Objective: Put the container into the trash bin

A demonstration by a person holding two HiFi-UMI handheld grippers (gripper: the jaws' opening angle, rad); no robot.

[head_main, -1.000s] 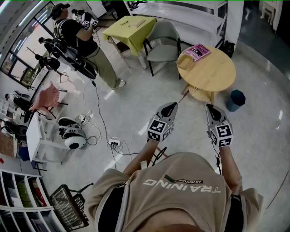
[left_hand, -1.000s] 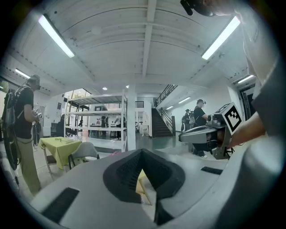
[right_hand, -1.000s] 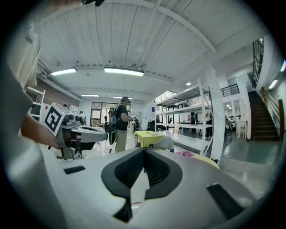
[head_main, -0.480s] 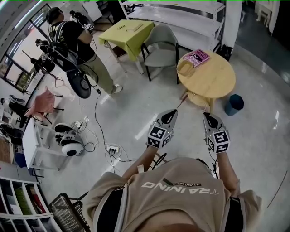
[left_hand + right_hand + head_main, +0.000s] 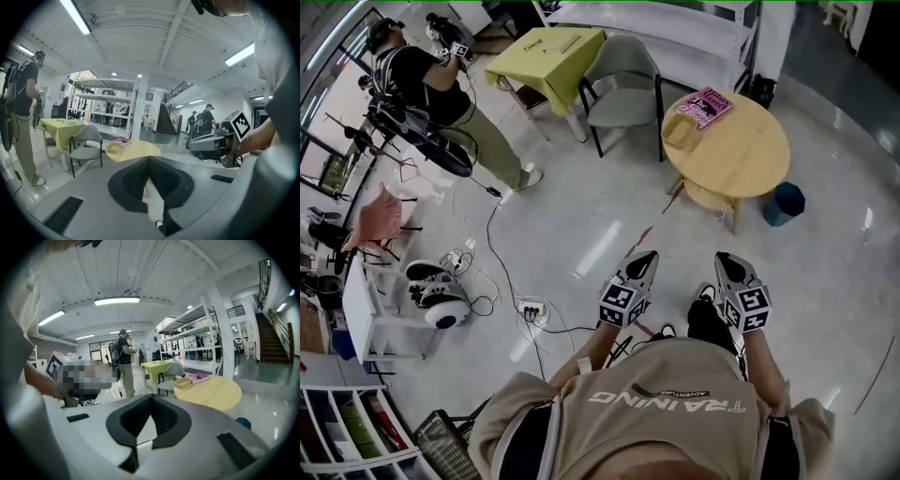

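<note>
Your left gripper [image 5: 643, 261] and right gripper [image 5: 722, 262] are both closed and empty, side by side over open glossy white floor [image 5: 600, 211]. Beyond, the tan open container [image 5: 680, 129] sits at the left edge of the round wooden table [image 5: 745, 155]. The dark teal trash bin [image 5: 787, 204] stands on the floor just beside its right edge.

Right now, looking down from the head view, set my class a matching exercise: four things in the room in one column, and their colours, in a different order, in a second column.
Things
1. container
2. trash bin
3. book
4. chair

Colours
A. pink
B. grey
C. tan
D. dark teal

Right pairs: 1-C, 2-D, 3-A, 4-B.
</note>
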